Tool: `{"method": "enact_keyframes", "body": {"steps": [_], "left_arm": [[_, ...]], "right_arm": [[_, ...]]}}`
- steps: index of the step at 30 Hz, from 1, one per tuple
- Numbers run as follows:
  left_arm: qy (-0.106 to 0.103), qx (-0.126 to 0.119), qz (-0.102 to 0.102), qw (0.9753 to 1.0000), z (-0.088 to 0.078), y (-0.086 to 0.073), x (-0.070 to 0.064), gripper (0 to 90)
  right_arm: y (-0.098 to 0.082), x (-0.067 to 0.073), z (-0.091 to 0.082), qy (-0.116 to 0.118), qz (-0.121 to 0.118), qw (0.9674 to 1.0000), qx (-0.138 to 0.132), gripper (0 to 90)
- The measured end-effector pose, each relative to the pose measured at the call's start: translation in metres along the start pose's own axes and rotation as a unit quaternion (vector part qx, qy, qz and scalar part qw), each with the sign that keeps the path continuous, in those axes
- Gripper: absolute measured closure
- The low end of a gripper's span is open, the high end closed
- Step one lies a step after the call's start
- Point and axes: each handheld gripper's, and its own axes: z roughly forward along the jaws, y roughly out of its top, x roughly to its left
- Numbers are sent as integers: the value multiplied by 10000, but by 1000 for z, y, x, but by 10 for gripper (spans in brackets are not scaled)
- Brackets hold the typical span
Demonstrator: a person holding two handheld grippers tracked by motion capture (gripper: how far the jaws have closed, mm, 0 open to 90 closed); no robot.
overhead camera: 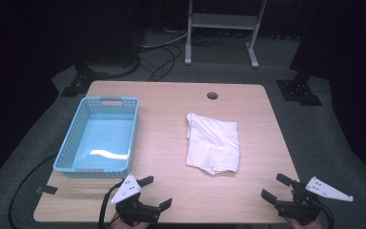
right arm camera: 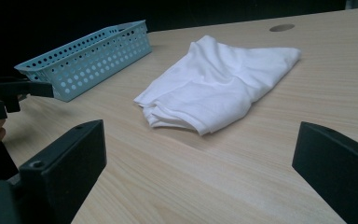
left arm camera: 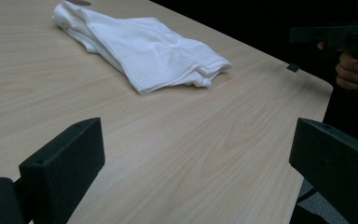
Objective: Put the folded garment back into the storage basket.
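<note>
Far left on the tabletop (overhead camera: pixel 171 200): a blue basket (overhead camera: pixel 100 138), nothing inside. Near left edge: left gripper (overhead camera: pixel 155 192), jaws spread wide, nothing between them. Right of centre: a folded white cloth (overhead camera: pixel 213 143), lying flat, well apart from basket and both grippers. Near right corner: right gripper (overhead camera: pixel 275 187), jaws likewise spread, holding nothing, pointed toward the cloth.

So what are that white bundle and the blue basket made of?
The white bundle looks like soft, matte knit cotton, perhaps a T-shirt: it folds and creases limply and shows stitched hems. The blue basket seems to be moulded plastic: rigid perforated walls and a slight sheen on its floor.
</note>
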Motion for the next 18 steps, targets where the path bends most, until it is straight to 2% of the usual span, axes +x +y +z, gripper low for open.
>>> {"method": "enact_keyframes", "body": {"steps": [18], "left_arm": [[19,-10,0,10000,-2,0,2,30]], "right_arm": [[22,-2,22,117,19,9997,192,28]]}}
